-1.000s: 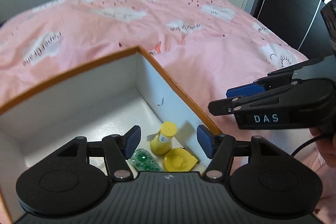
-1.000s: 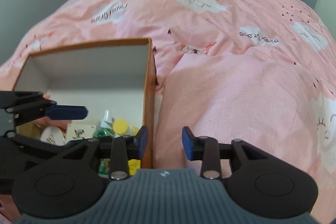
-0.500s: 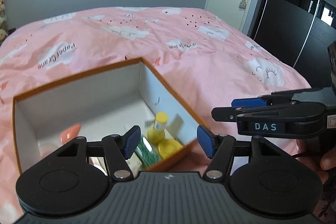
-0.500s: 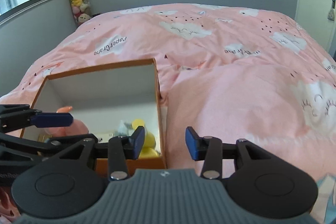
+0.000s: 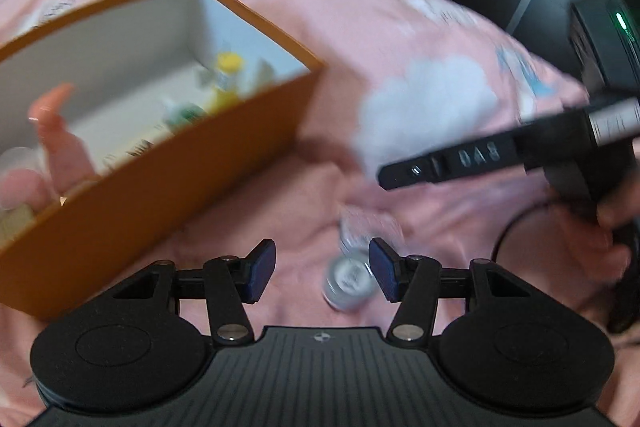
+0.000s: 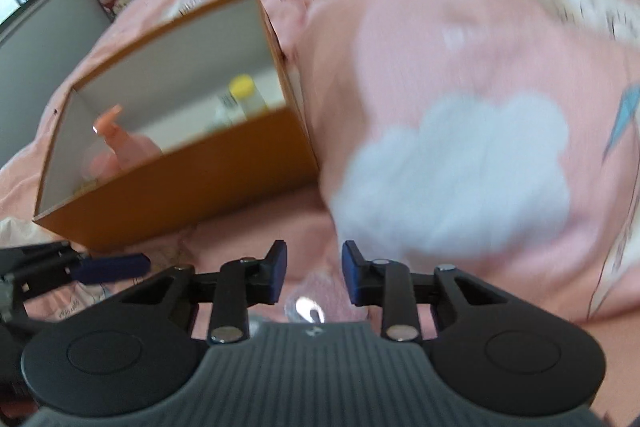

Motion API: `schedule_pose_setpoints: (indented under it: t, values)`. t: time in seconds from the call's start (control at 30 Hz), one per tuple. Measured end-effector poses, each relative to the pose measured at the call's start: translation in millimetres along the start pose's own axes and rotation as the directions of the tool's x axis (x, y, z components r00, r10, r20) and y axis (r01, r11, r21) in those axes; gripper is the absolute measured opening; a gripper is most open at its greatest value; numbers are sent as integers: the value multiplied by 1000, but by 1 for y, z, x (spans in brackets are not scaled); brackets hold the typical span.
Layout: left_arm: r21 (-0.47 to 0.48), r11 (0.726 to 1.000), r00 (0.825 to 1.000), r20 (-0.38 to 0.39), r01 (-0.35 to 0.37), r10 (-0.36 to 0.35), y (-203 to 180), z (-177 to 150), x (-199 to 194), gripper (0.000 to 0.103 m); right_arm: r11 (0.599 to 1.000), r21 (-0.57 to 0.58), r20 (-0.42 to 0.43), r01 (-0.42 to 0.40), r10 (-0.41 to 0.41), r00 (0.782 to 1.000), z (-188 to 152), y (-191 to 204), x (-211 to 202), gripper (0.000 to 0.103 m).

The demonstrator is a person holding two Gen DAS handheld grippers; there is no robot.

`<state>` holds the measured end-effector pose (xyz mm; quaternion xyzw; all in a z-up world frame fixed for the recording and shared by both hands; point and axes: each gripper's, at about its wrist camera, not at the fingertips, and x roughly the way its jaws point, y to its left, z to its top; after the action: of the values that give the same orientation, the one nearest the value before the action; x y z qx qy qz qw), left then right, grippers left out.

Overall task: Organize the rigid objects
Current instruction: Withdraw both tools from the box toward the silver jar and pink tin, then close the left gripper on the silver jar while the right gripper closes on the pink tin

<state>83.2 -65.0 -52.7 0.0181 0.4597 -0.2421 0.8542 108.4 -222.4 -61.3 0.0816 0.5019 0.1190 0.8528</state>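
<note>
Left wrist view: a blurred clear jar (image 5: 352, 273) lies on the bedspread (image 5: 400, 39) just ahead of the left gripper (image 5: 322, 270), beside its right pad, ungripped as the jaws close. The right gripper (image 6: 314, 275) closes on nothing. The box (image 5: 160, 195), earlier directly below, now sits ahead-left.

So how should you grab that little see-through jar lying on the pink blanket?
Probably around its round body, coming down from above. The jar lies tipped on the blanket with its silvery end facing the left tool, so that end looks too flat and wide to pinch. The picture is blurry, so this is a guess.
</note>
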Motion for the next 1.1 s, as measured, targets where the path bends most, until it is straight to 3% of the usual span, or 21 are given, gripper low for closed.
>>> schedule_pose_setpoints:
  t: [0.2, 0.43, 0.67, 0.87, 0.93, 1.03, 1.1]
  values:
    - [77, 996, 992, -122, 32, -22, -16, -9, 35, 66, 995, 96, -80, -17, 25, 996, -19, -15, 11, 32]
    - [86, 996, 990, -137, 34, -22, -18, -9, 55, 65, 991, 135, -114, -10, 26, 993, -22, -22, 22, 43]
    - [100, 994, 989, -144, 47, -33, -20, -12, 67, 47, 993, 115, -131, -23, 38, 991, -19, -18, 32, 44]
    - [82, 997, 993, -115, 10, -1, -13, -14, 47, 47, 1000, -8, -140, -25, 23, 990, -15, -2, 33, 50]
    - [58, 998, 994, -104, -11, 17, -6, -14, 36, 47, 996, -87, -151, 2, -15, 988, -11, 6, 33, 52]
    - [4, 999, 996, -83, -32, 32, 6, -15, 22, 47, 953, -297, -149, 58, -107, 983, -4, 25, 37, 60]
    - [-28, 999, 997, -66, -38, 36, 11, -14, 14, 47, 909, -415, -166, 42, -121, 979, -1, 33, 41, 61]
